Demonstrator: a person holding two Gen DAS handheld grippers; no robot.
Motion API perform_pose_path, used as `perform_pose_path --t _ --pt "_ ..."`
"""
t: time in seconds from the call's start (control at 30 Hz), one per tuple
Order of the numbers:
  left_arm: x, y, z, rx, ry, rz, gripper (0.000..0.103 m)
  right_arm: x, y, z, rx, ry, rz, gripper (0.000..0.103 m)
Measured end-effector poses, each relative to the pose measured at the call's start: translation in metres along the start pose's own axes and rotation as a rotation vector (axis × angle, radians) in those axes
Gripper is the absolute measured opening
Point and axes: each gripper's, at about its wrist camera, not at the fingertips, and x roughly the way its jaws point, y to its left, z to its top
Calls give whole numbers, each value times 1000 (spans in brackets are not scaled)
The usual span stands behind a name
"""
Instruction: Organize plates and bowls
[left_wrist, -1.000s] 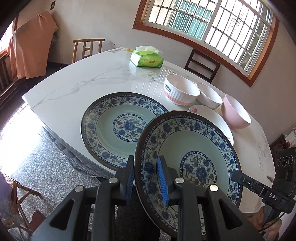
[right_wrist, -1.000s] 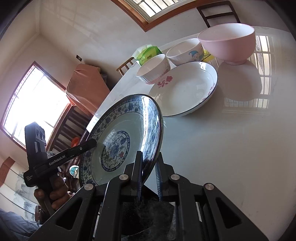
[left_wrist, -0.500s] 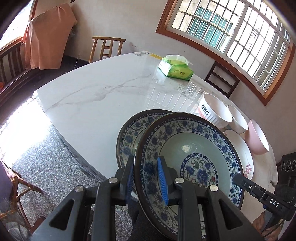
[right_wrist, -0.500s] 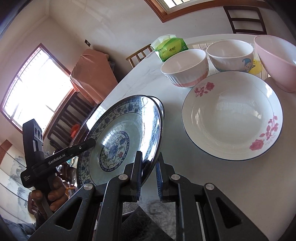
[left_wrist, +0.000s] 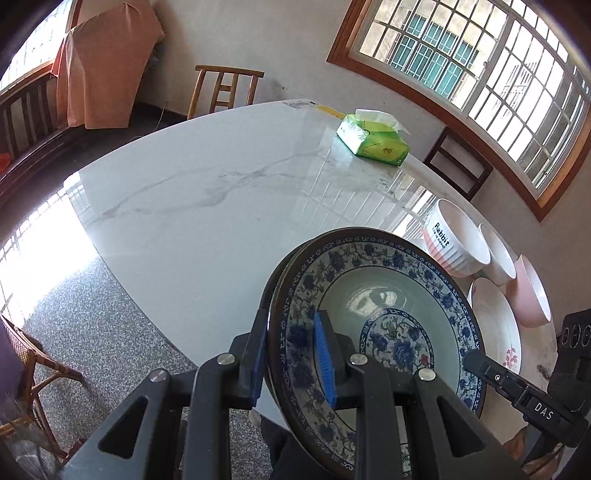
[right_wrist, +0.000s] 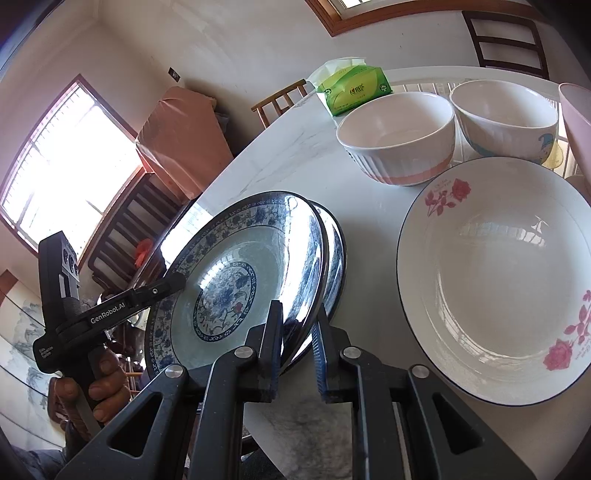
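A blue-and-white patterned plate (left_wrist: 388, 332) is held tilted by both grippers. My left gripper (left_wrist: 291, 360) is shut on its near left rim. My right gripper (right_wrist: 297, 350) is shut on the opposite rim of this same plate (right_wrist: 236, 280). Right under it, a second matching blue plate (right_wrist: 336, 258) lies on the white marble table (left_wrist: 203, 221), almost wholly covered, with only its edge showing. A white plate with red roses (right_wrist: 498, 280) lies to the right.
Behind the rose plate stand a white ribbed bowl with a pink band (right_wrist: 399, 136), a white cartoon bowl (right_wrist: 506, 118) and a pink bowl (left_wrist: 532, 295). A green tissue pack (left_wrist: 373, 140) lies further back. Chairs (left_wrist: 225, 88) ring the table; the near table edge is close.
The held blue plate has moved sideways over the second blue plate, which was in full view and now shows only its edge. Both grips are unchanged.
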Motion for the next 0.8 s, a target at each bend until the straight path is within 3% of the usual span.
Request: perform_pose_path --t 0.8 --pt "13 14 4 -19 26 -19 25 11 15 1 -16 12 -46 17"
